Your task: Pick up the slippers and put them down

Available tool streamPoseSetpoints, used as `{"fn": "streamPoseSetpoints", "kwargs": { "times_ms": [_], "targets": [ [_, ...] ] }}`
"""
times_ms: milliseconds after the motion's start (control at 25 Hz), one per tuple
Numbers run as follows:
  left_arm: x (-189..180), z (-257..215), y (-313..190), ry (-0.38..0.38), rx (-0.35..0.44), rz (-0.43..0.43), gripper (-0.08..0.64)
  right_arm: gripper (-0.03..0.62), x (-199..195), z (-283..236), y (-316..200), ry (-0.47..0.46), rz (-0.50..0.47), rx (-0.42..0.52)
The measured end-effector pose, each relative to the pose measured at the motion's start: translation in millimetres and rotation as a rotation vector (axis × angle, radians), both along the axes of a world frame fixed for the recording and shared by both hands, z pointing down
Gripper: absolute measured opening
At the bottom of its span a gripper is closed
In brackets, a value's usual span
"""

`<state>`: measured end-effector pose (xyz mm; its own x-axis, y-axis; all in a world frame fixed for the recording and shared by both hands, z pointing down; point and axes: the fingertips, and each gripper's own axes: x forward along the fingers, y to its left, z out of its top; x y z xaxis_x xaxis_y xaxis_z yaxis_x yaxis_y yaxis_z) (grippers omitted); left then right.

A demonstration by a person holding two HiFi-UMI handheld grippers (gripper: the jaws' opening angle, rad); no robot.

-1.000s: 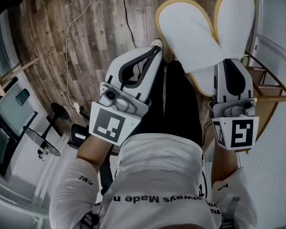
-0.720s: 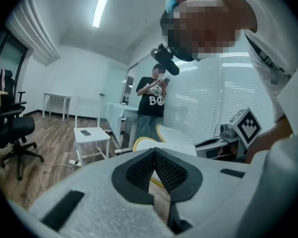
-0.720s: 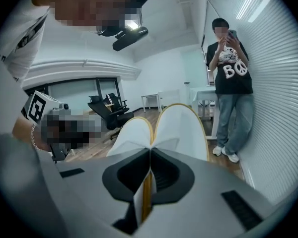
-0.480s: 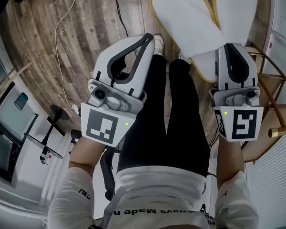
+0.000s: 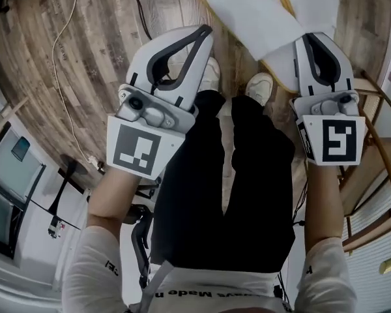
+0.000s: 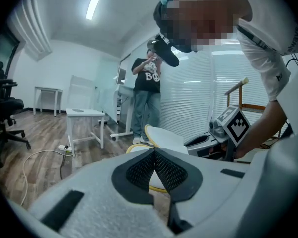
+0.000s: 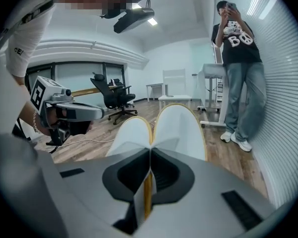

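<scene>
Two white slippers with yellow rims (image 5: 254, 12) hang together from my right gripper (image 5: 311, 39), which is shut on their heel ends above the wooden floor. In the right gripper view the slippers (image 7: 181, 123) fan out side by side beyond the right gripper (image 7: 150, 151), their edges pinched between the jaws. My left gripper (image 5: 205, 34) is to their left, shut with nothing in it. In the left gripper view its jaws meet at the left gripper (image 6: 154, 151) tips, and the slippers (image 6: 164, 138) show beyond them.
My own legs and pale shoes (image 5: 260, 87) are below the grippers. A wooden rack with a brass rail (image 5: 378, 142) stands at the right by the blinds. A cable (image 5: 65, 77) crosses the floor on the left. A standing person (image 7: 238, 73), a white table (image 6: 84, 115) and office chairs (image 7: 114, 100) are further off.
Both grippers have sunk toward the floor, the right one still carrying the slippers. The floor and my shoes now look closer.
</scene>
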<state>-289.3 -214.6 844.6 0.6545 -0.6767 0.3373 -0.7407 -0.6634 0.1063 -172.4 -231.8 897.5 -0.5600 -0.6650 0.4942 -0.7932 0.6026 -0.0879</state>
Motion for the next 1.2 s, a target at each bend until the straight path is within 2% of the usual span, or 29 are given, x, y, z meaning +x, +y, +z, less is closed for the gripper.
{"fn": "streamPoseSetpoints", "kwargs": {
  "times_ms": [400,560,720,1000,1200],
  "targets": [
    [16,178,-26,0.005,-0.029,0.064,0.011,0.020,12,186,-11,0.003,-0.006,-0.047],
    [20,242,-35,-0.012,-0.044,0.080,0.011,0.020,15,247,-18,0.015,-0.034,-0.036],
    [23,302,-41,-0.013,-0.074,0.075,0.011,0.020,18,308,-19,0.029,-0.028,-0.094],
    [27,367,-46,-0.020,-0.105,0.065,0.011,0.020,6,373,-24,0.030,-0.034,-0.150],
    [33,391,-44,-0.023,-0.133,0.059,0.011,0.020,6,408,-24,0.046,-0.039,-0.195]
  ]
}}
